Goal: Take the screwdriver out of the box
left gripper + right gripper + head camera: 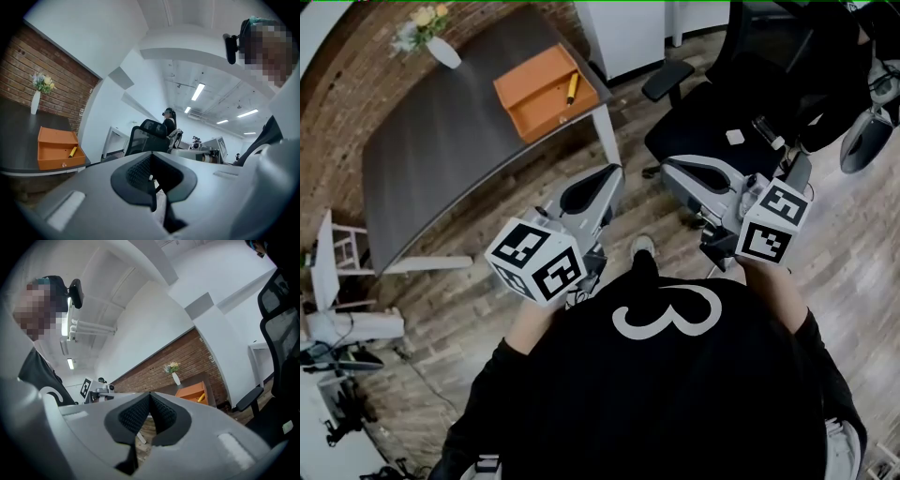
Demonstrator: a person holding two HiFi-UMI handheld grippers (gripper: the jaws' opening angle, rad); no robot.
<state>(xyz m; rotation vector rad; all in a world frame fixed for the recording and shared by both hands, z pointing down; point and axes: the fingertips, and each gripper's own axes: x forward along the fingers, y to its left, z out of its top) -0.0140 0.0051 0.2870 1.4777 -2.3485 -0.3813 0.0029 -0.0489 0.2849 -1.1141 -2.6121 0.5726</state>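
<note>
screwdriver [571,87]: lies flat inside the orange box [534,98], close to the box wall on the right of the head view. Nothing touches it.
long axis: parallel to that side wall, so it runs roughly up-down in the head view with a slight lean. The yellow handle is the part that reads clearly. The lower end looks darker, but it is too small to call it the tip.
in gripper views: in both it shows as a short yellow bar low in the box, slanted. Which way the tip points can't be made out there either.
box: top open, on the dark tabletop [441,150], at the tabletop corner nearest the person.
left gripper [609,175]: held in front of the person's chest over the wood floor [853,253], pointing toward the tabletop edge, well apart from the box.
left fingers [136,173]: clenched, pad against pad, nothing between them.
right gripper [672,167]: just beside the left one, tips angled in toward it, next to the black office chair [722,122]. It is also well apart from the box.
right fingers [133,416]: clenched, pads meeting, empty.
vase [442,52]: white, holding flowers, at the far end of the tabletop by the brick wall [356,66], well apart from the box.
</note>
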